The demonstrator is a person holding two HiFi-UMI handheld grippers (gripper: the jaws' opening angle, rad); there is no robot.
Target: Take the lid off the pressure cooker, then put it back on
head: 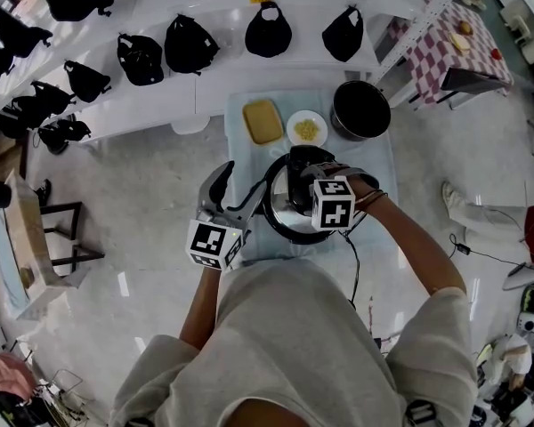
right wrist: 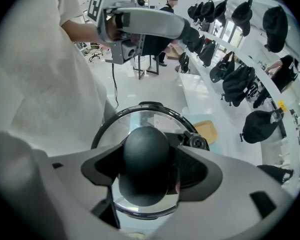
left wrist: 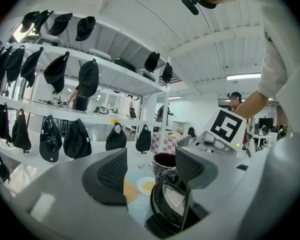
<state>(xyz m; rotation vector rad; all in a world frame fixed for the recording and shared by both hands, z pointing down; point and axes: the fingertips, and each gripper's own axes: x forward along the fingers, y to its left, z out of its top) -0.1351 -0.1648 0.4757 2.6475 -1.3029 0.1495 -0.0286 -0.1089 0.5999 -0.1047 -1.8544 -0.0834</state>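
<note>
Right gripper (right wrist: 146,173) loosely straddles lid knob (right wrist: 146,146)

L gripper (left wrist: 150,171): pts near level, jaws apart, nothing btwn.
R gripper (right wrist: 152,171): pts steeply down, jaws wide, astride knob (right wrist: 146,156); one pad clear of it.
L forearm (head: 200,310): tucked by torso.
R forearm (head: 414,243): stretched fwd, bare.

lid (right wrist: 140,119): glass, black-rimmed, black knob (right wrist: 146,156) | sits on pressure cooker (head: 273,219)
</note>
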